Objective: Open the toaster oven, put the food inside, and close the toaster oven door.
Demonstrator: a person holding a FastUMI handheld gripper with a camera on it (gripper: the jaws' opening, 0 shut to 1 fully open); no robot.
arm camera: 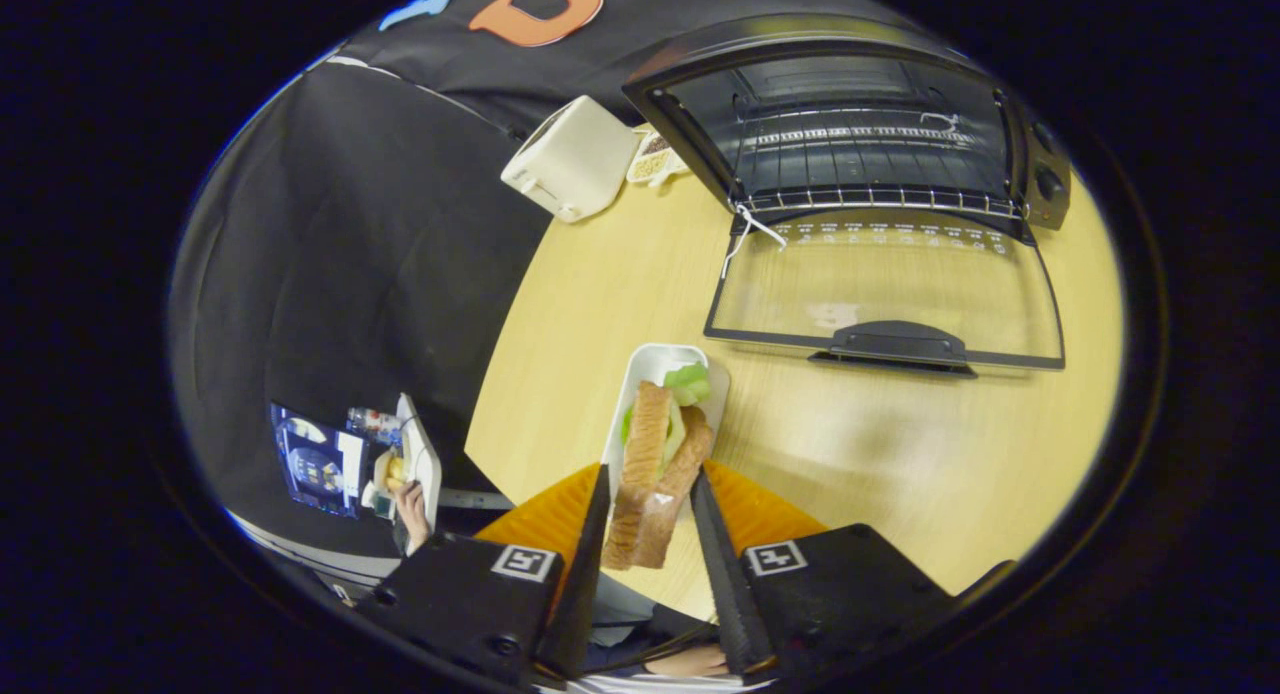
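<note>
Two fingers of the gripper (648,534) close in on a sandwich (655,474), one pressing each slice of bread, so the jaws stand narrow and hold the food between them. Going from the left: past the edge of the wooden table (880,444), low down beside the left finger, a person's hand (411,504) shows next to a small screen (318,458), a bottle (372,423) and a pale tray-like item; what that item is cannot be told. Further along, at the far side of the table, a cream pop-up toaster (572,160) stands against the dark booth cloth, and a small dish (655,160) with something grainy in it sits just beside it, between the toaster and the oven. In the middle, a white oblong tray (650,364) lies under the sandwich, whose green lettuce sticks out at the far end, beyond the fingertips. To the right and beyond the tray, well apart from it, the toaster oven (870,124) stands with its glass door (885,289) folded down flat onto the table, handle toward the gripper. A wire rack (880,200) shows inside the cavity, a white string hangs at the door's left hinge, and knobs sit on the oven's right side.
</note>
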